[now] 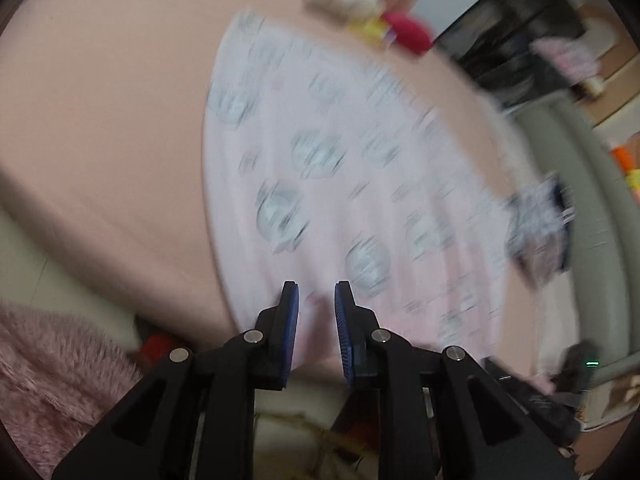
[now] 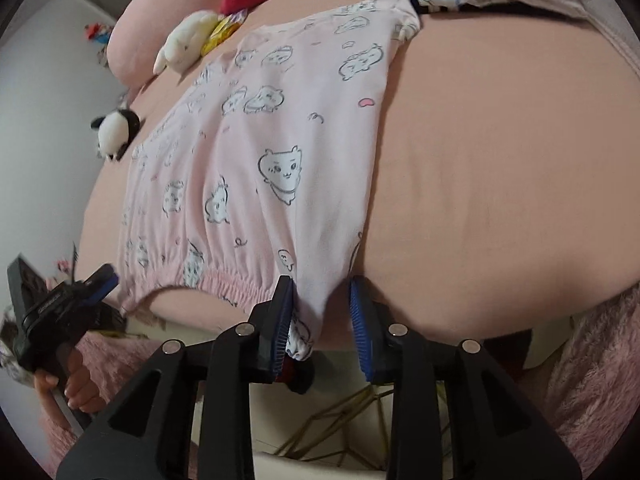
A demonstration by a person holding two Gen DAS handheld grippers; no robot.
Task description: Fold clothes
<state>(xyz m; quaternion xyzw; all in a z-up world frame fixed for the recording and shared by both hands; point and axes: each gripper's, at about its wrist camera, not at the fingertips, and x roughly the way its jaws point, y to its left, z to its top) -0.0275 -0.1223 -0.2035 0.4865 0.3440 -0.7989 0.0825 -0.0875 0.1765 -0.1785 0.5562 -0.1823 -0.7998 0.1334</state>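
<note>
Right wrist view: pink pajama pants point(image 2: 256, 152), soft and limp (light), best pinched at the elastic waistband point(image 2: 224, 284); right gripper point(image 2: 320, 300) and left gripper point(image 1: 316, 308) both spread, pinching nothing.

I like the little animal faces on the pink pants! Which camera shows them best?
The right wrist view: the pink pants are sharp there, faces and gathered waistband clear. In the left wrist view the same pants are motion-blurred, with faces only grey smudges.
</note>
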